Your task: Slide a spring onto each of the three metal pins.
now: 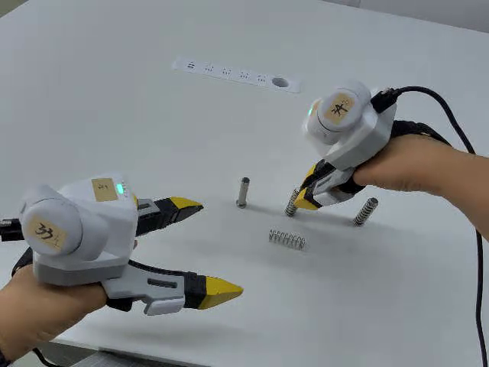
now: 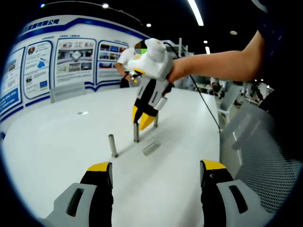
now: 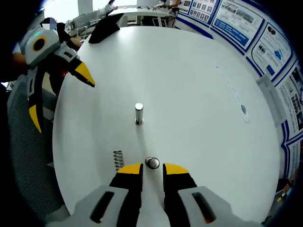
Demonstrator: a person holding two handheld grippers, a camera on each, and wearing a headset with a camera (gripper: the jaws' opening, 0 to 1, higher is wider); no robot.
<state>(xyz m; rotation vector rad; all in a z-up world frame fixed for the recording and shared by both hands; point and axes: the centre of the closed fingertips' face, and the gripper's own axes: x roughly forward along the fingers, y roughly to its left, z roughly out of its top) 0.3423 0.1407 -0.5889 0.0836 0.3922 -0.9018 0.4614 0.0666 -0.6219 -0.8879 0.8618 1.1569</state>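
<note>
Fingers [image 3: 130, 170] of R gripper [image 3: 153, 169] sit close w/ a thin gap, and the top of the middle pin [image 3: 152, 163] is right at that gap. Can't tell if they pinch its spring [image 1: 293, 202] or just flank it. L gripper [image 1: 205, 246] has fingers spread wide, holding nothing, and hangs at 8 o'clock of the pins.

Head view: bare pin [image 1: 243, 192] is at 9 o'clock of the middle pin, third pin [image 1: 374, 201] w/ a coil on it at 3 o'clock, loose spring [image 1: 287, 239] flat on the table [image 1: 114, 115] at 6 o'clock.

Step in hand, prob.: seat the coil fully down on the middle pin. To do it well, keep the tips over the pin and push along its axis, not sideways, as the pin looks free-standing and may tip. Let go slow, lift straight up.

After that, loose spring to bare pin: grip mid-coil w/ a light squeeze so it doesn't buckle or ping off, and line the bore w/ the pin top before lowering.
</note>
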